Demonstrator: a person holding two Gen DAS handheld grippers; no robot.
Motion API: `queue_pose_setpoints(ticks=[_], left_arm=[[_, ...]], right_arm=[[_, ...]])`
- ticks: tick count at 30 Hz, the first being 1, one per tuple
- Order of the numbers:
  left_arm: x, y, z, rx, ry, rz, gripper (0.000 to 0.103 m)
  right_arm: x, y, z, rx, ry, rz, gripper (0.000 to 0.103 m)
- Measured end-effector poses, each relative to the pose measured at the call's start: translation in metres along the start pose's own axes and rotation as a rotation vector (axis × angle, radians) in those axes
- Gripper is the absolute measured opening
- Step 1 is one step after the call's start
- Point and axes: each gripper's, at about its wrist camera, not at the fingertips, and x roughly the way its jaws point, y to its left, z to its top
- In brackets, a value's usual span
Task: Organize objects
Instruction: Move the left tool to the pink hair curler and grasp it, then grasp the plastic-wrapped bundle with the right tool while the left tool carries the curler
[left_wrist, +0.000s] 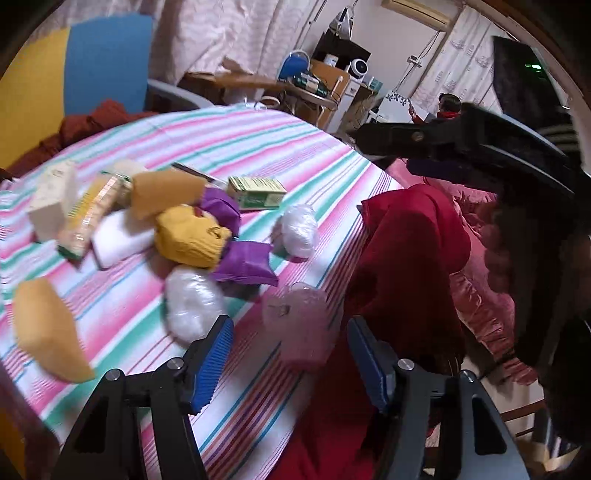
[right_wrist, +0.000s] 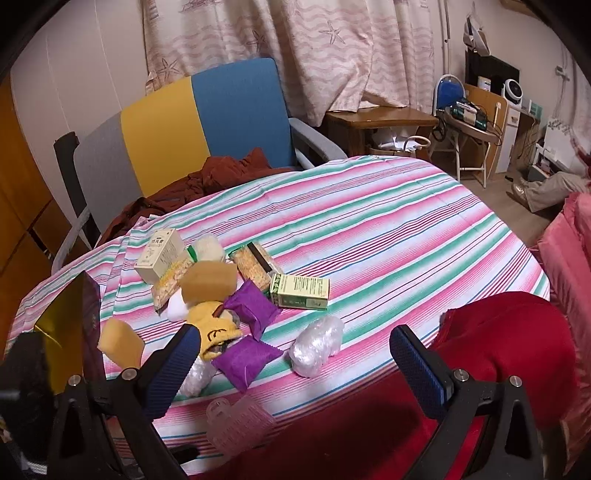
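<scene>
Nearest, low in both frames, the left tool and right tool gape wide with nothing in them, so sorting has hardly begun, I'd say. Just beyond, a clear pink basket sits at the striped worktop's near edge. Further back, left of centre, lies the jumble: purple packets, sponges, wrapped bundles, boxes. Next calls for singling out one piece; the crowding hinders.

Motion-blurred sponge, pink basket smeared, box print too small to read
</scene>
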Motion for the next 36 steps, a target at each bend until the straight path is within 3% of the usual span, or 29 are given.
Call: queue_pose_setpoints(ticks=[6, 10, 12, 14, 19, 22, 26, 29, 34, 36], left_arm=[[0.038, 0.003, 0.002, -0.019, 0.067, -0.028, 0.058], [0.056, 0.003, 0.001, -0.012, 0.106, -0.036, 0.043], [0.060, 0.003, -0.002, -0.017, 0.103, -0.075, 0.035], [0.058, 0.001, -0.005, 0.000, 0.093, -0.069, 0.034], [0.032, 0.007, -0.012, 0.005, 0.027, -0.047, 0.034], [0.012, 0.016, -0.017, -0.009, -0.011, -0.028, 0.034], [-0.005, 0.025, -0.028, -0.032, -0.033, 0.004, 0.034], [-0.019, 0.030, -0.036, -0.045, -0.052, 0.026, 0.034], [-0.040, 0.040, -0.040, -0.088, -0.090, 0.038, 0.034], [-0.046, 0.041, -0.040, -0.103, -0.104, 0.044, 0.034]], right_arm=[[0.005, -0.005, 0.000, -0.005, 0.010, -0.002, 0.103], [0.008, -0.011, 0.003, -0.002, 0.018, -0.006, 0.103], [0.012, -0.012, 0.006, -0.009, 0.034, -0.004, 0.103], [0.017, -0.010, 0.009, -0.032, 0.060, -0.003, 0.103], [0.044, 0.005, 0.015, -0.202, 0.196, -0.017, 0.103], [0.071, 0.017, 0.013, -0.319, 0.328, -0.041, 0.103], [0.107, 0.022, 0.008, -0.403, 0.483, -0.066, 0.103], [0.127, 0.022, 0.007, -0.421, 0.549, -0.099, 0.103], [0.145, 0.016, 0.007, -0.426, 0.616, -0.154, 0.089], [0.149, 0.015, 0.005, -0.429, 0.630, -0.161, 0.075]])
